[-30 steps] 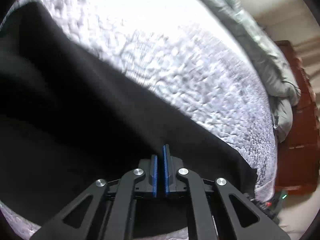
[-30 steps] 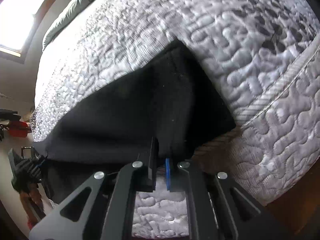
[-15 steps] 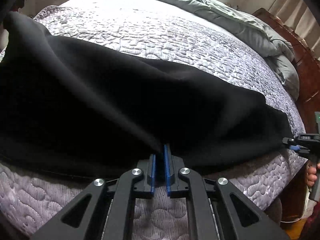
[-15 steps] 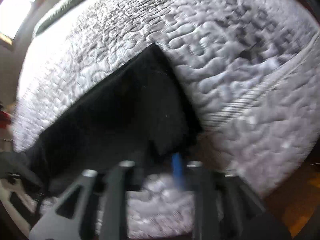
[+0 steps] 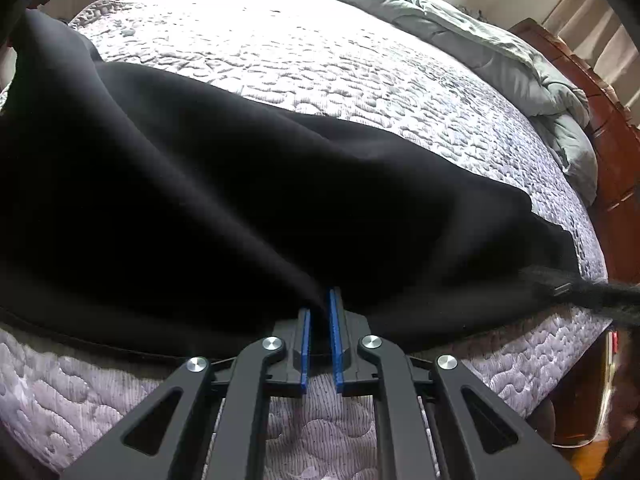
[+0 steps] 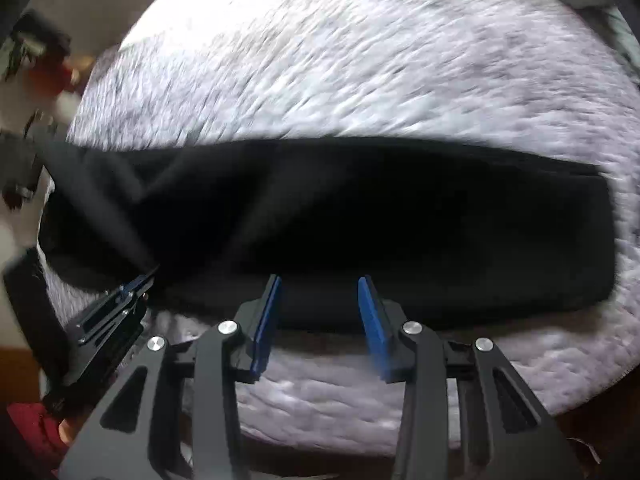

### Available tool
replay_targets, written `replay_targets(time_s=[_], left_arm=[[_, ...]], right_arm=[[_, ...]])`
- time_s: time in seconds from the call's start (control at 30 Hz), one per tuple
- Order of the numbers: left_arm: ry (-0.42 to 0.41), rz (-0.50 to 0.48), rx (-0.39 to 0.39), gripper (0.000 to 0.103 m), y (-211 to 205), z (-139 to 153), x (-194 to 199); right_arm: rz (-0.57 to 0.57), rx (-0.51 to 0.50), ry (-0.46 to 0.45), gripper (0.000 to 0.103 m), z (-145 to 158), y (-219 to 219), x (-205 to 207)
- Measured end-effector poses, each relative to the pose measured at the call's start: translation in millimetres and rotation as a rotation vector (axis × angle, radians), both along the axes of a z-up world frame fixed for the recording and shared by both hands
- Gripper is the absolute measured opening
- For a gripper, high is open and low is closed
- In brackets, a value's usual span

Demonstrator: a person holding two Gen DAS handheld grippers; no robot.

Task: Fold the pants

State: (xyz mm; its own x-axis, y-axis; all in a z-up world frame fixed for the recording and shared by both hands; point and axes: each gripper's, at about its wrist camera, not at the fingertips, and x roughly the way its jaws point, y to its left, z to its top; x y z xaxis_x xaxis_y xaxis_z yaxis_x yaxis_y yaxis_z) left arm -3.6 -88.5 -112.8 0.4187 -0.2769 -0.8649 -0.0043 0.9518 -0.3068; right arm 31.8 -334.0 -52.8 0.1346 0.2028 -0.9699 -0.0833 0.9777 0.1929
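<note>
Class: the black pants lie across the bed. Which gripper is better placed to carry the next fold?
Probably the left gripper: it is shut on the pants edge. The right gripper is open, holding nothing.

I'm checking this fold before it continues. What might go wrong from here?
The left gripper alone pinches the black pants, so pulling may drag the fold crooked. The right gripper, which has just been opening and closing, stands open with nothing pinched. The pants lie near the bed edge and might slip off.
</note>
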Motion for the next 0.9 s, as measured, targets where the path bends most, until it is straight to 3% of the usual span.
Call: replay_targets(time_s=[0.07,0.17,0.27,0.4,0.47,0.67,0.73,0.77,0.8,0.83,0.9], left_arm=[[0.005,-0.006,-0.006,0.01,0.1,0.1,1.7],[0.037,-0.014,-0.026,0.016,5.2,3.7,3.4],[0.069,0.002,-0.034,0.047,15.9,14.8,3.3],[0.069,0.084,-0.034,0.062,51.9,40.0,6.8],[0.07,0.164,0.026,0.065,79.6,51.5,21.7],[0.121,0.308,0.097,0.065,135.3,54.5,73.4],[0.152,0.341,0.107,0.063,149.1,47.7,86.7],[0.158,0.349,0.09,0.044,154.7,44.1,89.5],[0.173,0.345,0.042,0.016,159.4,38.8,90.3],[0.185,0.338,-0.005,0.011,162.0,35.0,89.5],[0.144,0.336,-0.018,0.006,162.9,36.6,78.0]], right_arm=[[-0.014,-0.043,0.059,0.041,-22.2,9.3,1.2],[-0.04,-0.028,0.061,0.041,-36.7,5.1,-2.2],[-0.038,-0.047,0.059,0.042,-36.1,5.6,-4.0],[-0.041,-0.052,0.051,0.042,-35.6,2.7,-9.3],[-0.051,-0.045,0.045,0.042,-36.8,-2.2,-9.5],[-0.063,-0.051,0.024,0.042,-35.0,-1.1,-22.3],[-0.065,-0.049,0.025,0.042,-34.9,-5.7,-27.6],[-0.065,-0.048,0.025,0.042,-34.5,-5.1,-30.3],[-0.064,-0.049,0.026,0.042,-34.0,-5.1,-30.9],[-0.064,-0.05,0.027,0.042,-34.8,-5.4,-29.4],[-0.06,-0.055,0.034,0.042,-34.8,-4.2,-29.1]])
